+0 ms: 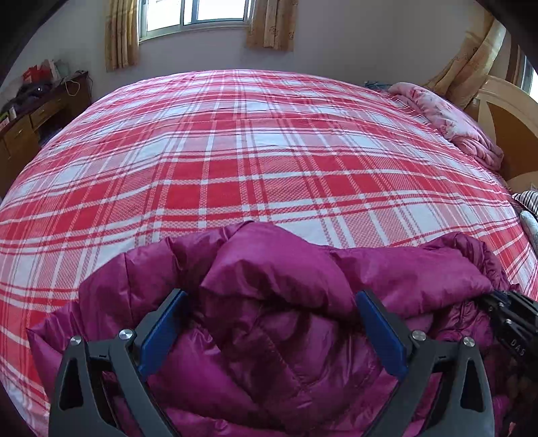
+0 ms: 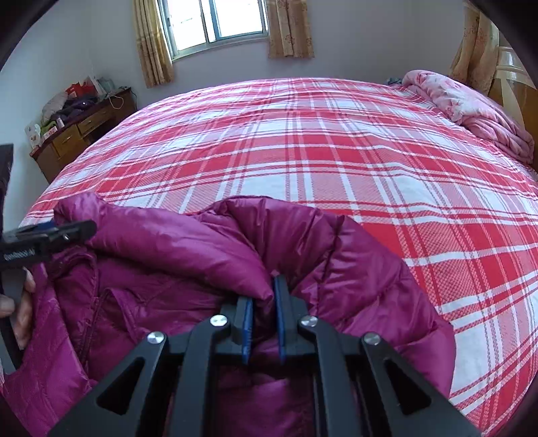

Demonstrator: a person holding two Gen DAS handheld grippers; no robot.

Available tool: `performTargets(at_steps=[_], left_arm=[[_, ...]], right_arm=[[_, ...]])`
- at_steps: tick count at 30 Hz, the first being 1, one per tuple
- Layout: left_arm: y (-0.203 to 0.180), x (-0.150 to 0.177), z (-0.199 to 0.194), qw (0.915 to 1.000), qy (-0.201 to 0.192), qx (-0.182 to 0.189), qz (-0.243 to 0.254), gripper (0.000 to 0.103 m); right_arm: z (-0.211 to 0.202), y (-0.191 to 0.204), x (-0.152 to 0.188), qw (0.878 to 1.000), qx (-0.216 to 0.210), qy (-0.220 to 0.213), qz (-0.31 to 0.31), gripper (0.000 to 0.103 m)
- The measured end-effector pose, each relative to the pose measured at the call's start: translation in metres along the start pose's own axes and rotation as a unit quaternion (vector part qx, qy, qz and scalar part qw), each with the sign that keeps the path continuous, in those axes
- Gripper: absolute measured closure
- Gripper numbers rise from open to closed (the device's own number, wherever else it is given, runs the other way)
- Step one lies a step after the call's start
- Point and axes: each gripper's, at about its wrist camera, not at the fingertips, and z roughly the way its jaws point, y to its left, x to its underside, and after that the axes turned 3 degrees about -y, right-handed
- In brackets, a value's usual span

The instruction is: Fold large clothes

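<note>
A magenta puffer jacket (image 1: 269,285) lies bunched at the near edge of a bed with a red and white plaid cover (image 1: 252,161). My left gripper (image 1: 270,299) is open, its blue pads on either side of a raised fold of the jacket. In the right wrist view the jacket (image 2: 188,248) fills the lower half. My right gripper (image 2: 265,292) is shut on a pinch of the jacket's fabric. The left gripper shows at the left edge of that view (image 2: 67,228). The right gripper shows at the right edge of the left wrist view (image 1: 504,306).
A pink quilt (image 1: 447,117) is heaped at the far right by the wooden headboard (image 1: 504,121). A wooden desk with clutter (image 1: 33,111) stands at the far left under the window (image 1: 195,13). A striped cloth (image 1: 528,201) lies at the bed's right edge.
</note>
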Motion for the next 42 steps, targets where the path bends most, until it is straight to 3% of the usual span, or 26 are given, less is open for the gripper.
performTargets(at_steps=[2, 3, 4, 6, 8, 9, 10, 12, 14, 15, 19, 22, 27, 31, 33, 35, 42], left_arm=[[-0.001, 0.000, 0.000, 1.0000, -0.003, -0.002, 0.002, 0.004], [-0.002, 0.000, 0.000, 1.0000, -0.004, -0.001, 0.003, 0.004], [-0.002, 0.001, 0.001, 1.0000, -0.004, 0.000, 0.003, 0.004], [-0.002, 0.002, 0.001, 1.0000, -0.006, 0.002, 0.003, 0.004], [-0.002, 0.003, 0.002, 0.9999, -0.007, 0.003, 0.006, 0.004], [-0.003, 0.003, 0.002, 1.0000, -0.006, 0.002, 0.008, 0.004], [-0.004, 0.003, 0.003, 0.9999, -0.005, 0.000, 0.010, 0.004], [-0.004, 0.003, 0.003, 0.9999, -0.005, -0.002, 0.013, 0.004], [-0.003, 0.002, -0.001, 0.9999, -0.006, 0.001, 0.011, 0.004], [-0.001, 0.000, -0.009, 0.9999, -0.015, 0.002, 0.003, 0.004], [0.014, -0.023, -0.054, 0.9939, -0.091, 0.039, -0.048, 0.004], [0.007, -0.045, -0.069, 0.9886, -0.110, 0.079, -0.066, 0.004], [-0.025, -0.043, -0.054, 0.9883, -0.072, 0.122, -0.058, 0.004], [-0.021, -0.019, -0.018, 0.9933, -0.026, 0.098, -0.055, 0.004], [-0.009, -0.010, -0.004, 0.9921, -0.005, 0.104, -0.069, 0.004], [-0.007, -0.005, -0.001, 0.9915, -0.002, 0.112, -0.067, 0.004], [-0.020, 0.005, 0.004, 0.9968, -0.013, 0.076, -0.023, 0.004]], right_arm=[[-0.016, 0.001, 0.001, 1.000, 0.003, -0.011, 0.003, 0.074], [-0.027, 0.001, 0.002, 1.000, 0.012, -0.026, 0.005, 0.063], [-0.038, 0.002, 0.001, 0.999, 0.021, -0.044, 0.010, 0.046], [-0.060, 0.006, -0.005, 0.995, 0.038, -0.088, 0.024, 0.030], [-0.063, 0.015, -0.020, 0.994, 0.043, -0.095, 0.034, 0.030], [-0.057, 0.022, -0.031, 0.995, 0.032, -0.086, 0.035, 0.035], [-0.049, 0.029, -0.041, 0.996, 0.024, -0.077, 0.029, 0.050], [-0.021, 0.046, -0.055, 0.999, 0.028, -0.041, 0.007, 0.063], [0.014, 0.053, -0.054, 1.000, 0.013, 0.021, 0.008, 0.064], [0.023, 0.053, -0.048, 0.999, 0.018, 0.032, 0.009, 0.064], [0.027, 0.047, -0.025, 0.999, 0.020, 0.029, 0.003, 0.065], [0.024, 0.046, -0.016, 1.000, 0.019, 0.023, -0.006, 0.066], [0.026, 0.044, -0.016, 1.000, 0.009, 0.013, 0.002, 0.066], [0.024, 0.038, -0.011, 1.000, -0.010, 0.000, 0.017, 0.066], [0.024, 0.037, -0.011, 1.000, -0.013, 0.000, 0.019, 0.066], [0.026, 0.039, -0.011, 1.000, -0.010, 0.000, 0.015, 0.066], [0.030, 0.046, -0.010, 1.000, 0.011, 0.008, -0.003, 0.066]])
